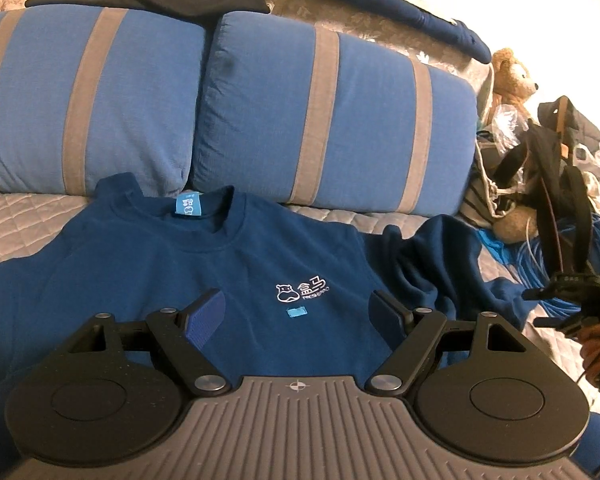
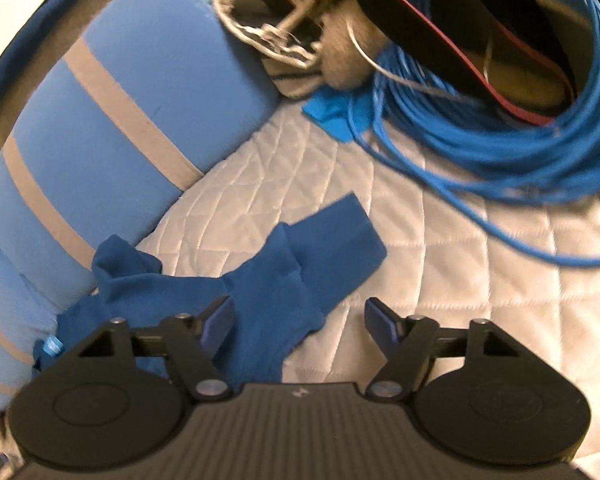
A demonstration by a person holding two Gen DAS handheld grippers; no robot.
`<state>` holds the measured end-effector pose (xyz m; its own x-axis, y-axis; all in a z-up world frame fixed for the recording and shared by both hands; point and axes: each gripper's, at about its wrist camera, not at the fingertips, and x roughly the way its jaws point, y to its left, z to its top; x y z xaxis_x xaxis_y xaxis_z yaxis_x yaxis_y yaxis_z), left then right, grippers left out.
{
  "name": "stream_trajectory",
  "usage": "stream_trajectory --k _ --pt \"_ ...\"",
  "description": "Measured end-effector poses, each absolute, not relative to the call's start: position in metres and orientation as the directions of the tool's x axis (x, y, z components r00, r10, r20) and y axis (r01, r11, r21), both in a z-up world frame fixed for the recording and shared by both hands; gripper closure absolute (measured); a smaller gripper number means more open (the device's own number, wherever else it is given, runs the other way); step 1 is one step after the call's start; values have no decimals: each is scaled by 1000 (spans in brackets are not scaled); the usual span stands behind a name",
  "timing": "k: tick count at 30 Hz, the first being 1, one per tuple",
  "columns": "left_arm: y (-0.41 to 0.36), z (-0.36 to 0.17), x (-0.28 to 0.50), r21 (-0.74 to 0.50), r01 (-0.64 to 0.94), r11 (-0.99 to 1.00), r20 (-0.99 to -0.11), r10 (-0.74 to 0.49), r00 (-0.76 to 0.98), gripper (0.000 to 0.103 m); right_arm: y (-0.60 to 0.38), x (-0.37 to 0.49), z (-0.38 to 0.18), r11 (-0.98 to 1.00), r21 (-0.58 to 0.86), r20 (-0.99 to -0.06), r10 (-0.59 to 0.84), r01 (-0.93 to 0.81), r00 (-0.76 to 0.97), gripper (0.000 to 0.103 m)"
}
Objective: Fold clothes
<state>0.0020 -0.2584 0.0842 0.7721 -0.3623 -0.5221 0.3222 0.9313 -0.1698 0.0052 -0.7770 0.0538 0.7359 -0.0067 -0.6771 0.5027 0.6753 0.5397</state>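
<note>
Left gripper (image 1: 296, 312) gapes wide, empty, above the navy sweatshirt (image 1: 204, 264) chest. Right gripper (image 2: 300, 320) part-open, unclamped; sleeve (image 2: 300, 256) lies beneath, cuff ahead.

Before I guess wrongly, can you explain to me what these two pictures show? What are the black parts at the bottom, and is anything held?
Each picture comes from a camera mounted on a hand-held grasping tool; a person carries one in each hand. The black parts below are the tools themselves. The left tool hangs over a dark blue sweatshirt spread on a quilted bed, with striped pillows behind. The right tool is over the sweatshirt's sleeve, near coiled blue cable. Both tools look open; nothing is gripped.
</note>
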Motion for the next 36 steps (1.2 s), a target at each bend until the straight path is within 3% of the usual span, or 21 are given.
stream_trajectory --k 5,7,8,9,20,30,36 --pt "-262 82 3 -155 323 934 -532 -355 769 24 -774 11 40 660 548 -670 -22 514 742 48" --pt "-263 81 3 -148 326 934 -535 -353 768 24 -774 13 37 663 554 -660 -21 504 751 60" --pt "-264 81 3 -144 327 934 -536 -351 768 24 -773 14 36 669 557 -653 -14 493 757 75" --pt "-264 80 3 -141 326 935 -537 -349 768 24 -773 15 36 677 549 -651 -22 490 759 83" --pt "-264 76 5 -124 314 941 -552 -329 766 24 -771 10 83 836 250 -597 -264 489 757 88" --pt "-262 80 2 -135 326 936 -531 -346 773 24 -811 -8 131 789 -79 -502 -559 609 660 88" --pt "-263 82 0 -134 336 932 -520 -355 777 24 -839 -29 143 753 -178 -472 -630 633 617 88"
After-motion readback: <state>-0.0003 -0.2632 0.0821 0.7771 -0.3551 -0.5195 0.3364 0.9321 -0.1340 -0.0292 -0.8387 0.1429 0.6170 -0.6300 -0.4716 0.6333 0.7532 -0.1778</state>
